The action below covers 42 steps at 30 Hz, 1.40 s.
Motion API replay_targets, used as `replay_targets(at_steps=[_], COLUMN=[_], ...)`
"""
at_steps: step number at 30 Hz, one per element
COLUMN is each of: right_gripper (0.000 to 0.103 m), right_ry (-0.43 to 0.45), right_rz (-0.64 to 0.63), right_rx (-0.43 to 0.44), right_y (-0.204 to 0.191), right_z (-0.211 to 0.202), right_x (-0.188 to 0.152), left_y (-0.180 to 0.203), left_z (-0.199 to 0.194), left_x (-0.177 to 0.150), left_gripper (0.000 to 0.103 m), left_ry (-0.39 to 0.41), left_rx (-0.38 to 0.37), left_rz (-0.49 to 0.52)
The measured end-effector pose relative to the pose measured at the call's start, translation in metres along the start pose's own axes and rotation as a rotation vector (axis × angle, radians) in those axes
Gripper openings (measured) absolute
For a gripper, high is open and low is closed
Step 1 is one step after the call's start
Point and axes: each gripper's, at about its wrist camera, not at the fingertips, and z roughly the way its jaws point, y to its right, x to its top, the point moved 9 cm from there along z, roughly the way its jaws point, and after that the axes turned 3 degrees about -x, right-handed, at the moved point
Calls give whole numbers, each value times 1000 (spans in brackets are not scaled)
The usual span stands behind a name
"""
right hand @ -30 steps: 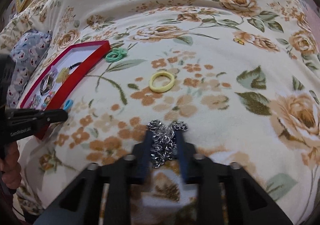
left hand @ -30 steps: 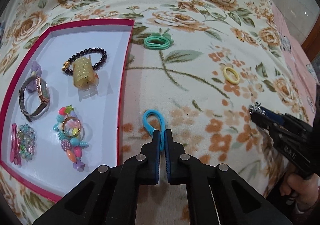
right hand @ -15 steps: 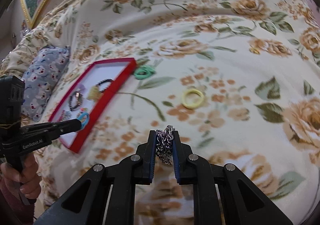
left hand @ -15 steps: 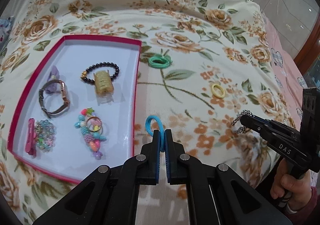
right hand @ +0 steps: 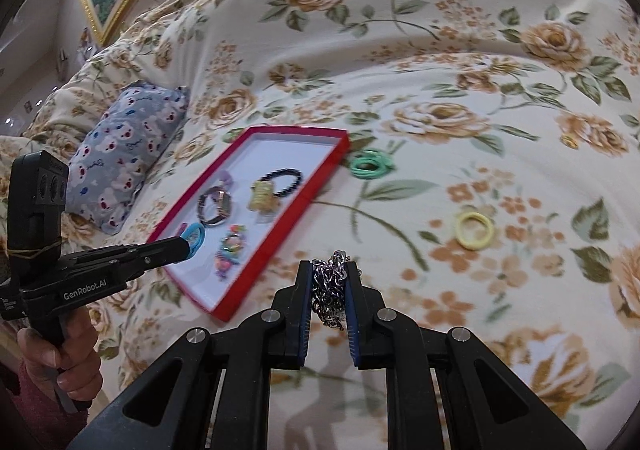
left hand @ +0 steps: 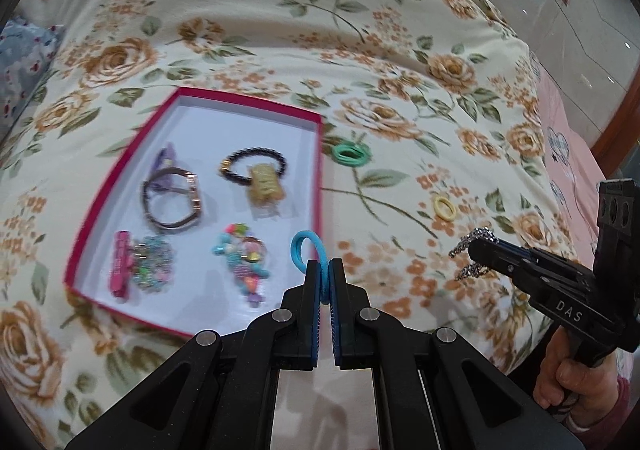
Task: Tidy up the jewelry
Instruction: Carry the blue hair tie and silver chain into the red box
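Observation:
My left gripper (left hand: 325,266) is shut on a blue hair tie (left hand: 304,248) and holds it in the air above the right edge of the red-rimmed white tray (left hand: 320,178). It also shows in the right wrist view (right hand: 188,240). My right gripper (right hand: 329,270) is shut on a bunched silver chain (right hand: 332,290), held above the bedspread to the right of the tray (right hand: 280,234); it shows in the left wrist view (left hand: 474,250). The tray holds a watch (left hand: 172,202), a black bead bracelet (left hand: 256,164), a yellow claw clip (left hand: 266,182) and colourful bead pieces (left hand: 244,262).
A green hair tie (left hand: 352,155) lies on the floral bedspread just right of the tray's far corner. A yellow hair tie (left hand: 445,208) lies further right. A blue patterned pillow (right hand: 124,154) sits left of the tray. The bed edge and floor are at far right.
Both grippers have lifted away from the bedspread with their items. The left one has moved with the blue tie toward the tray's right edge.

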Motion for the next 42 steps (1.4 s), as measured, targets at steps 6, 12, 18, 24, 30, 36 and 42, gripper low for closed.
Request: replay_targets(at_steps=[6,12,18,24,30,36,42], right_gripper=[15,15,15,14,14,15,15], right_ry=[-6,-22,-38,-71,-119,-169,-212], right_rz=[-47,-90,-127,-167,-184,-196,-211], right_rx=[46,97,137,173,173,158,149], right_y=[-30,-61,-87,-114,-122,-121,-119], right_z=[9,23,35,55,77,98,111], right_x=[8,12,15,10,-1,-12,-20], left_y=[-30,-57,-75,-86,-89,-91,-93], left_z=[-18,-32,-36,-28,-14,6,24], left_x=[-2,1,-2,-3,-1,-5,-10], left_gripper=[3,3,3,3,3,3,3], left_ry=[24,47,57,45,25,-16,-59], left_rx=[47,91,121,130,126,125,130], left_rz=[-57,-109,-146,-170,-167,-154,-144])
